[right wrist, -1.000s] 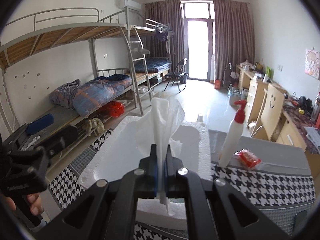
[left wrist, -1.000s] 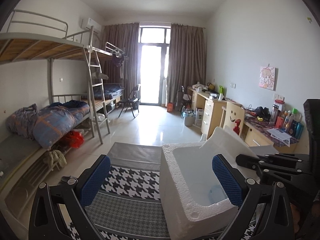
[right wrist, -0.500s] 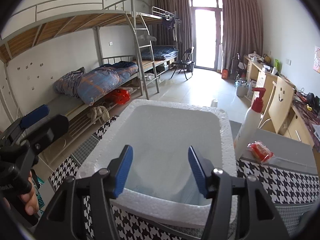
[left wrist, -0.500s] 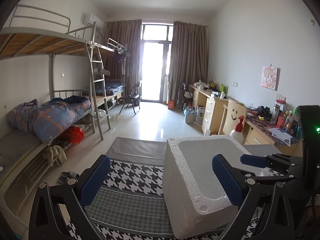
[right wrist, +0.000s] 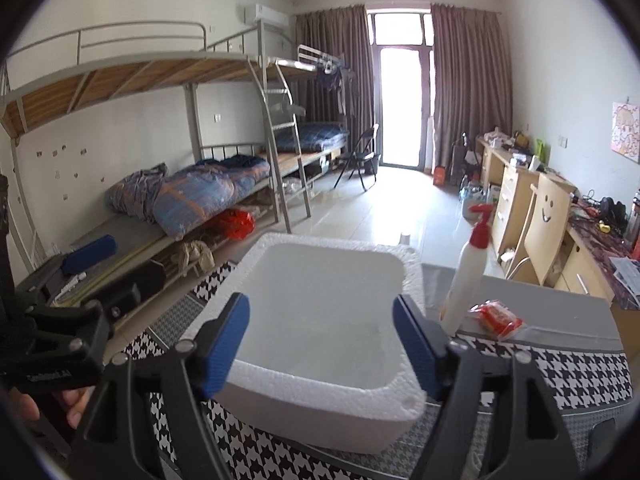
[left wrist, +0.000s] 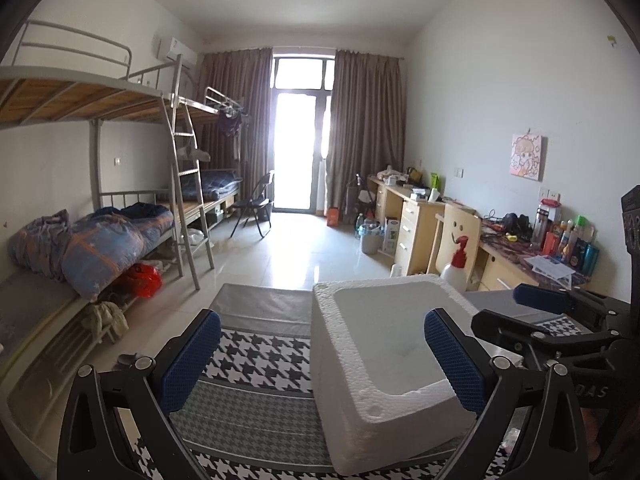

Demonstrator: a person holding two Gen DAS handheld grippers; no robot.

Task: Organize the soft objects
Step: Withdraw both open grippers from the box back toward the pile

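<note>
Houndstooth-clothed table [right wrist: 580, 372] in a bunk-bed [left wrist: 80, 92] dorm room, white foam box [right wrist: 320, 320] near its front edge, your right gripper [right wrist: 320, 344] gaping empty just over the box's near rim, your left gripper [left wrist: 322, 356] likewise spread, box at its right finger.

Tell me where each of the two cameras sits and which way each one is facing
Left wrist: rides the left gripper, facing down the room toward the balcony door; open blue-padded fingers frame the foam box, with the right gripper at the right edge.
Right wrist: rides the right gripper, same heading, directly over the foam box; open fingers show, plus the left gripper and the person's hand at left.
Shared: box, spray bottle, bunk bed, door.
</note>
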